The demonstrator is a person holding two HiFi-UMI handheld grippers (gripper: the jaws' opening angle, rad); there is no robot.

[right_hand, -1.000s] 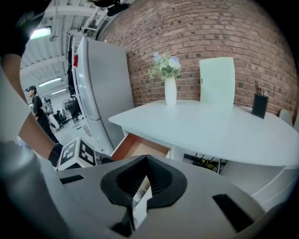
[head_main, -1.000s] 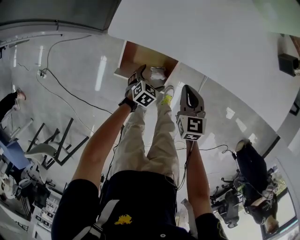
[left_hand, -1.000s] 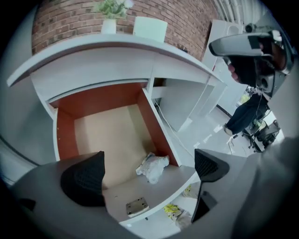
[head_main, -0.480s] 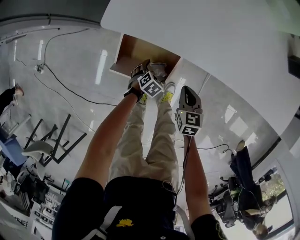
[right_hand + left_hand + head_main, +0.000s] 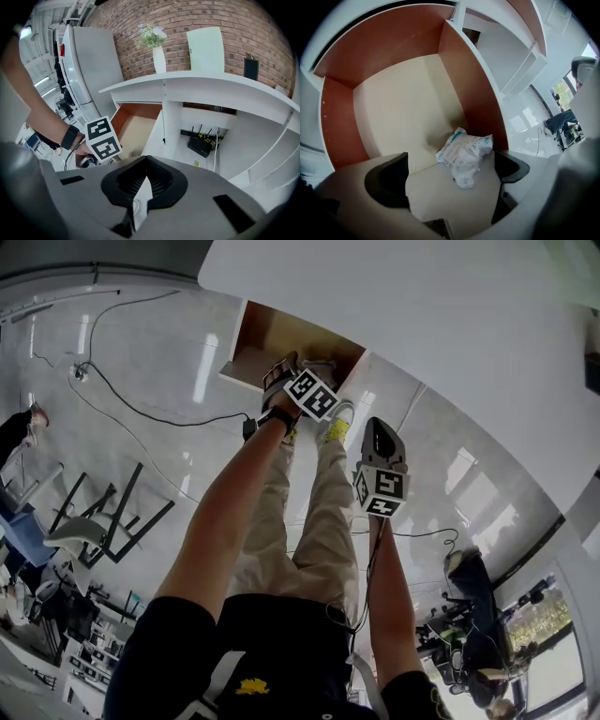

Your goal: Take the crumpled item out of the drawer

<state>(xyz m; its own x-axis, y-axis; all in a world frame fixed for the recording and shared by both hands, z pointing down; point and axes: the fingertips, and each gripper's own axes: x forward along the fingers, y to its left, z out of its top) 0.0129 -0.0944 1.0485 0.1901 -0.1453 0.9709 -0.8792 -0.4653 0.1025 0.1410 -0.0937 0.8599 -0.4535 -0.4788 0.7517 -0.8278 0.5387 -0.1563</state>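
Observation:
The drawer [image 5: 398, 98] stands open, with red-brown walls and a pale floor. A crumpled white packet [image 5: 465, 152] with blue print lies on that floor against the right wall. My left gripper [image 5: 450, 168] is open inside the drawer; the packet sits between its dark pads, close to the right pad [image 5: 509, 167], without touching either. In the head view the left gripper [image 5: 286, 371] reaches over the drawer [image 5: 272, 334]. My right gripper [image 5: 378, 430] hangs back in front of the counter, shut and empty [image 5: 145, 180].
The white counter top [image 5: 422, 315] overhangs the drawer. A black cable [image 5: 141, 409] runs over the glossy floor, and a black frame [image 5: 112, 521] stands at the left. A vase of flowers [image 5: 158, 56] is on the counter, and a router [image 5: 201, 144] sits under it.
My left gripper has moved forward and further into the drawer, over the packet. The right gripper has stayed about where it was.

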